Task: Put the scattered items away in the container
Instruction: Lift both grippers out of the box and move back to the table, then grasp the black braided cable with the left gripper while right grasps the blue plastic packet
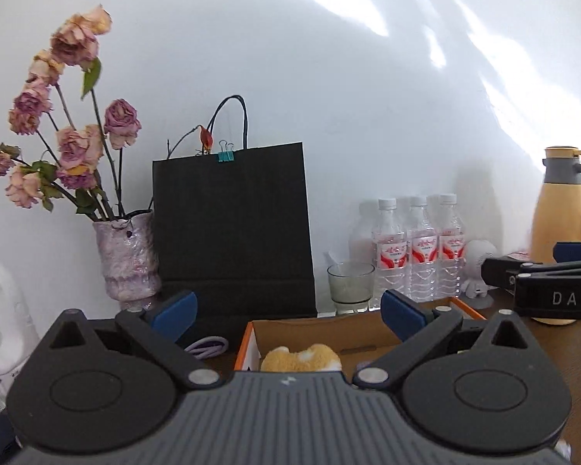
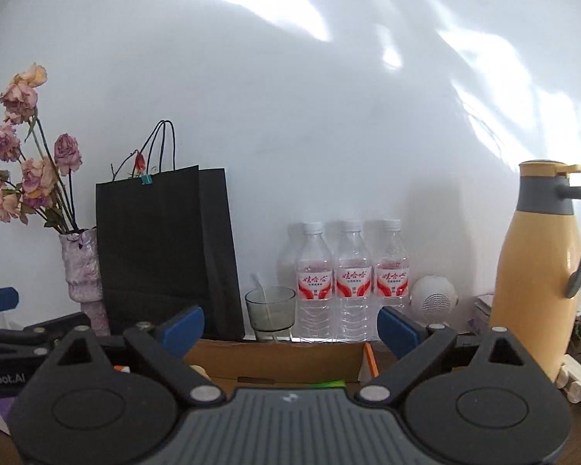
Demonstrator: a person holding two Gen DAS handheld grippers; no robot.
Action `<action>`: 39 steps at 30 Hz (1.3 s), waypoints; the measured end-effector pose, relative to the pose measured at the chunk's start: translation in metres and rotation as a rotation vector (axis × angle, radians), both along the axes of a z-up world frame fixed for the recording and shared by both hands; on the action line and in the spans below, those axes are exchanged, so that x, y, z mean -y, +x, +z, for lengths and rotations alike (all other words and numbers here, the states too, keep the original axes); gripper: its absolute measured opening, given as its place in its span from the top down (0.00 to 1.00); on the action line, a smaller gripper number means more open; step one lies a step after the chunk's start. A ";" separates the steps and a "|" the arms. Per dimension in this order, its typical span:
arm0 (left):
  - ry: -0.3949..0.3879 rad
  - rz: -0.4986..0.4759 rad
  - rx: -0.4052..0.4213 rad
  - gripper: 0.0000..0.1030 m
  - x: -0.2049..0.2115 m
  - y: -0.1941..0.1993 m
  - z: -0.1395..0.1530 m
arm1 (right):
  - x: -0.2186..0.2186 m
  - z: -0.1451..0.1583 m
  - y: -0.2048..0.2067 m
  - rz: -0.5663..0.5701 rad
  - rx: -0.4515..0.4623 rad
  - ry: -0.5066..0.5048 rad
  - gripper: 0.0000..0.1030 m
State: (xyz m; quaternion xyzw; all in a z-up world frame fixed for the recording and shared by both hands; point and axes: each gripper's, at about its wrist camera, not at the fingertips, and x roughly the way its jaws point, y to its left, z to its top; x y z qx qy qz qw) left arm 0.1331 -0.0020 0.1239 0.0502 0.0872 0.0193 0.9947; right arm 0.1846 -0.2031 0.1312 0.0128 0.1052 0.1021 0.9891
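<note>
An open cardboard box with orange edges [image 1: 329, 331] sits on the table in front of me; it also shows in the right wrist view [image 2: 275, 360]. A tan and white plush toy [image 1: 300, 358] lies inside it. My left gripper [image 1: 288, 316] is open and empty, raised over the box's near side. My right gripper [image 2: 290, 327] is open and empty, above the box's right part. The right gripper shows at the right edge of the left wrist view [image 1: 542, 271]. A purple cable coil [image 1: 207, 347] lies left of the box. A green item [image 2: 329, 383] peeks inside the box.
Along the white wall stand a vase of dried roses [image 1: 129, 259], a black paper bag [image 1: 234, 228], a glass [image 1: 350, 286], three water bottles [image 2: 352, 283], a small white speaker [image 2: 434, 298] and a yellow thermos jug [image 2: 542, 267]. A white jug [image 1: 0, 310] stands far left.
</note>
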 end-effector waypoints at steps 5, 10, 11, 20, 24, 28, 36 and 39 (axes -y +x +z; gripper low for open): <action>-0.049 0.011 -0.071 0.00 -0.002 -0.098 -0.046 | 0.023 -0.035 -0.087 -0.018 -0.116 0.066 0.06; -0.223 0.001 -0.268 0.00 -0.009 -0.183 -0.096 | 0.036 -0.087 -0.191 -0.037 -0.179 0.044 0.06; -0.213 -0.018 -0.298 0.00 -0.008 -0.186 -0.101 | 0.038 -0.097 -0.202 -0.031 -0.205 0.047 0.06; -0.210 -0.010 -0.450 0.13 -0.023 -0.073 -0.107 | 0.020 -0.099 -0.164 0.135 -0.264 0.020 0.31; -0.266 -0.050 -0.545 0.30 -0.026 -0.030 -0.116 | -0.005 -0.097 -0.122 0.195 -0.261 -0.046 0.31; -0.248 -0.075 -0.552 0.63 -0.021 -0.018 -0.120 | -0.019 -0.107 -0.101 0.203 -0.271 -0.083 0.44; -0.197 -0.127 -0.483 0.93 -0.016 -0.041 -0.109 | -0.028 -0.121 -0.100 0.196 -0.282 -0.179 0.94; -0.182 -0.127 -0.417 0.93 -0.014 -0.064 -0.096 | -0.023 -0.112 -0.110 0.190 -0.243 -0.167 0.95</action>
